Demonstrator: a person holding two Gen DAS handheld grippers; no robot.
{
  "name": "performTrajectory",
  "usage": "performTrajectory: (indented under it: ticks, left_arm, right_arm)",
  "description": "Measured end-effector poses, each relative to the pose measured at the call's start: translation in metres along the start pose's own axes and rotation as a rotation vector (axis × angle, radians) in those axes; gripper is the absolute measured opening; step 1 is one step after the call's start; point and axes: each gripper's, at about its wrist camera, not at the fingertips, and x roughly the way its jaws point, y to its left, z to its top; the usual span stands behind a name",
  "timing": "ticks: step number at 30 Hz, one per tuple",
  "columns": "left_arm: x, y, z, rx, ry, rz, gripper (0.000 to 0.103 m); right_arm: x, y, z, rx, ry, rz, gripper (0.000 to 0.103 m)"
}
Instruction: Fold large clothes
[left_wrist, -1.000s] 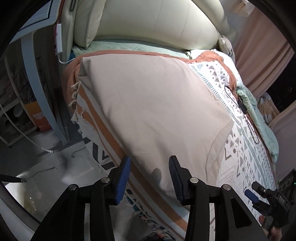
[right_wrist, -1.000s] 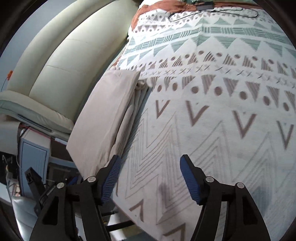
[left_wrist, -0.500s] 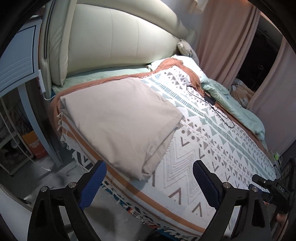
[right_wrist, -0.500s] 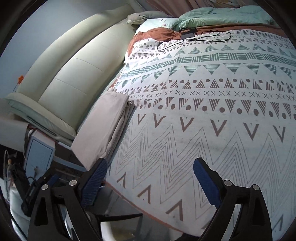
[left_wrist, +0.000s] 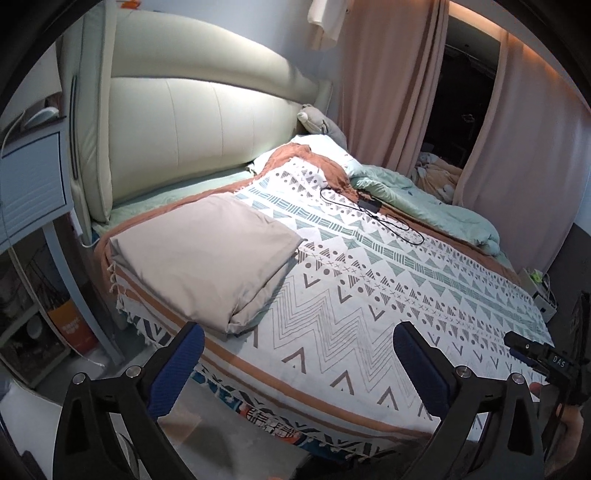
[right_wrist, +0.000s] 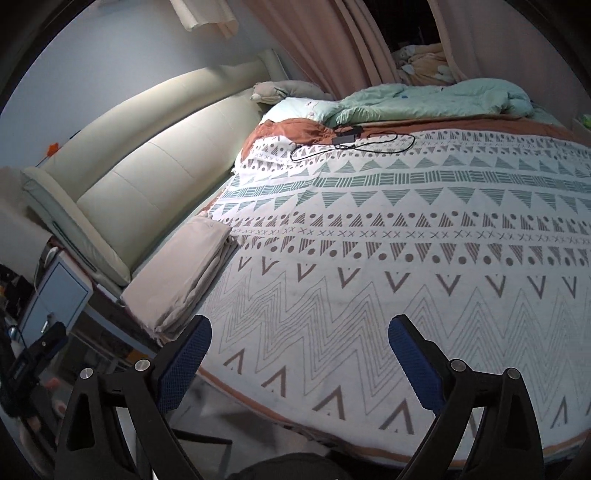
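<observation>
The left gripper (left_wrist: 295, 354) is opening, its jaws wide with nothing between them; the right gripper (right_wrist: 299, 350) gapes wide and empty. Under both lies the bedspread (right_wrist: 369, 295). Beyond the left gripper, to its left, rests the folded cloth (left_wrist: 199, 254), with the headboard (left_wrist: 184, 136) behind.

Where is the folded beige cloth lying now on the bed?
The folded beige cloth lies on the patterned blanket at the bed's near corner beside the headboard, left of centre in both wrist views.
</observation>
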Motion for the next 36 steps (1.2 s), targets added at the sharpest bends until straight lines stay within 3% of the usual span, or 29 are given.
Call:
performTrajectory:
  ticks: [8, 20, 26, 36]
  left_arm:
    - [-0.035, -0.032, -0.017, 0.08, -0.058, -0.026, 0.102]
    - [-0.08, -0.079, -0.065, 0.176, -0.101, -0.101, 0.103]
    - [-0.094, -0.089, -0.087, 0.192, -0.119, -0.109, 0.103]
    - [-0.1, -0.089, -0.108, 0.193, -0.113, -0.132, 0.102]
  right_arm:
    - [-0.044, -0.007, -0.033, -0.107, -0.078, -0.042, 0.097]
    - [-0.1, -0.023, -0.079, -0.121, -0.139, -0.132, 0.097]
    - [-0.117, -0.023, -0.1, -0.137, -0.156, -0.163, 0.103]
    - [-0.134, -0.029, -0.118, -0.122, -0.165, -0.159, 0.103]
